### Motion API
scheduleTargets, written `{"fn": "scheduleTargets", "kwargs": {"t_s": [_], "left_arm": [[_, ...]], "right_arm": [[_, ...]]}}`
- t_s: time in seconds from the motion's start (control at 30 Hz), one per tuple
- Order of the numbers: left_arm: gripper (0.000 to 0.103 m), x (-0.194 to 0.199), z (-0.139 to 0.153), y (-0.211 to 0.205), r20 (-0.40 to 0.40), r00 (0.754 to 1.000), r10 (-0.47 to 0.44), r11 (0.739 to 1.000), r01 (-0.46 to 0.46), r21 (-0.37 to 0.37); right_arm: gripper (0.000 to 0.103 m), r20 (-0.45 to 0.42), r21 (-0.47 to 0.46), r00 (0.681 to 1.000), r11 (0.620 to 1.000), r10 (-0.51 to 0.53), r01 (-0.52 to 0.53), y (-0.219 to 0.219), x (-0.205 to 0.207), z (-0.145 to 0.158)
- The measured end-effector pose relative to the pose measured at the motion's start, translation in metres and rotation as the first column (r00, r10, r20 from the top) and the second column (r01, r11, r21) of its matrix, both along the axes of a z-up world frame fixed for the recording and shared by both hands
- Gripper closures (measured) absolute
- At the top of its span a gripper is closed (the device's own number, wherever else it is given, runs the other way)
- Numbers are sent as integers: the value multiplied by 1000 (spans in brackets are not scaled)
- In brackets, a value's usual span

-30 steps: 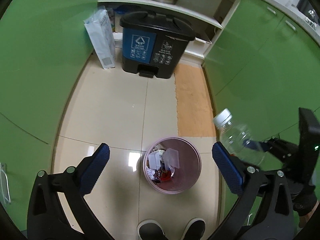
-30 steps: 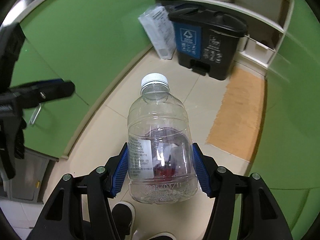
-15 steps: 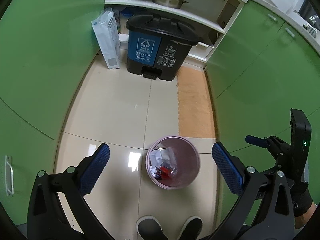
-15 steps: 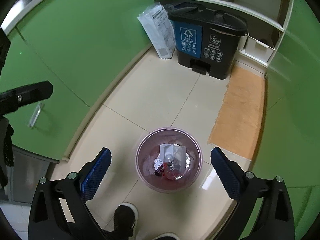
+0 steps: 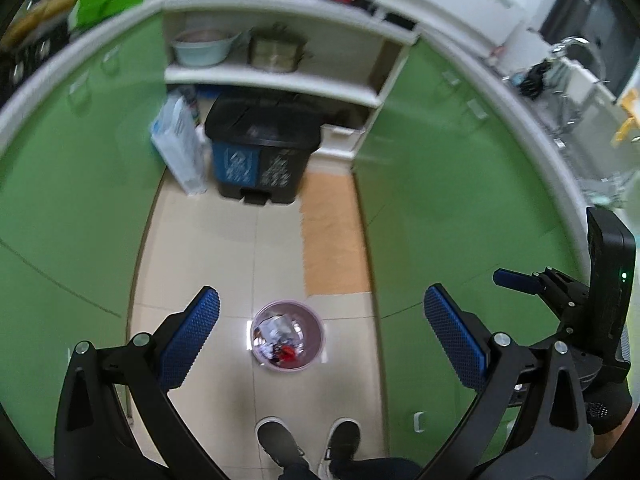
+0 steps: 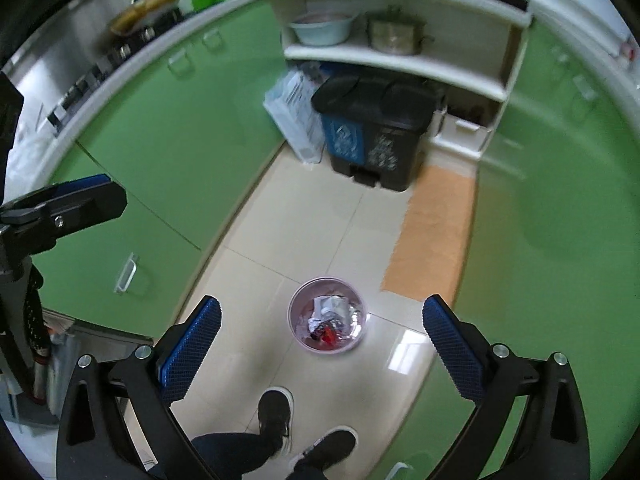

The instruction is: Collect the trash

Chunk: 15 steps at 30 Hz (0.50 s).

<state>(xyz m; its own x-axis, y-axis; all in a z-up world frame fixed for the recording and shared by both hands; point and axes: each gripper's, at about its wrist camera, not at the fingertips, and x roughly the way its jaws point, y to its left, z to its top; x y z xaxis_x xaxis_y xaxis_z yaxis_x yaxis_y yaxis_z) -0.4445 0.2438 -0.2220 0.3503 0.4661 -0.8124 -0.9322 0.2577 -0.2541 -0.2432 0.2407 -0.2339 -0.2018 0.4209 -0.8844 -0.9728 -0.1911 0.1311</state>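
A small pink waste basket (image 5: 316, 330) stands on the tiled floor far below, holding crumpled wrappers and a clear plastic bottle (image 6: 334, 308); its rim also shows in the right wrist view (image 6: 292, 320). My left gripper (image 5: 320, 334) is open and empty, high above the basket. My right gripper (image 6: 322, 338) is open and empty, also high above it. The right gripper shows at the right edge of the left wrist view (image 5: 516, 280).
A black pedal bin (image 5: 262, 152) with blue front and a white bag (image 5: 180, 146) stand at the far wall under shelves with a basin and pot. Green cabinets line both sides. An orange mat (image 6: 436, 228) lies right. The person's shoes (image 6: 276, 412) are below.
The right gripper opened and let the clear bottle fall into the pink basket. Both grippers then rose well above the floor, so the basket looks smaller.
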Motion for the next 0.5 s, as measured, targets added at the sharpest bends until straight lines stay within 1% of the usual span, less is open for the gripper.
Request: {"fn": "scheduleTargets", "kwargs": {"t_s": [0.03,0.07,0.1,0.13,0.17,0.23,0.33,0.4,0.5], "left_arm": [[3,7,17,-2,3,1000,-15,1000,15,6],[3,16,38,-3,4,999,-35,999,35,18],[3,23,51,-3,5,999,-48,999,47,24],[3,33,71,-4,8,998,-69,997,69,33],[3,41,83,-6,10,997,-83,996,82,40],[3,61,113,-8,16,992,-127,990,126,65],[3,90,146,-10,16,982,-189,978,187,91],[3,110,163,-12,12,973,-232,968,229,105],[3,142,178,-18,4,953,-302,947,299,113]], "right_arm": [[6,4,6,1000,1000,-15,15,-6,8,21],[6,4,11,1000,1000,-27,27,-9,13,34],[6,2,21,999,999,-47,47,-15,22,54],[6,3,29,998,998,-63,62,-18,29,65],[6,4,42,996,995,-88,88,-23,39,83],[6,-3,63,991,989,-133,132,-31,56,107],[6,3,104,980,974,-201,200,-47,82,143],[6,-1,124,972,964,-236,234,-55,97,160],[6,-10,154,955,943,-297,295,-71,120,181]]}}
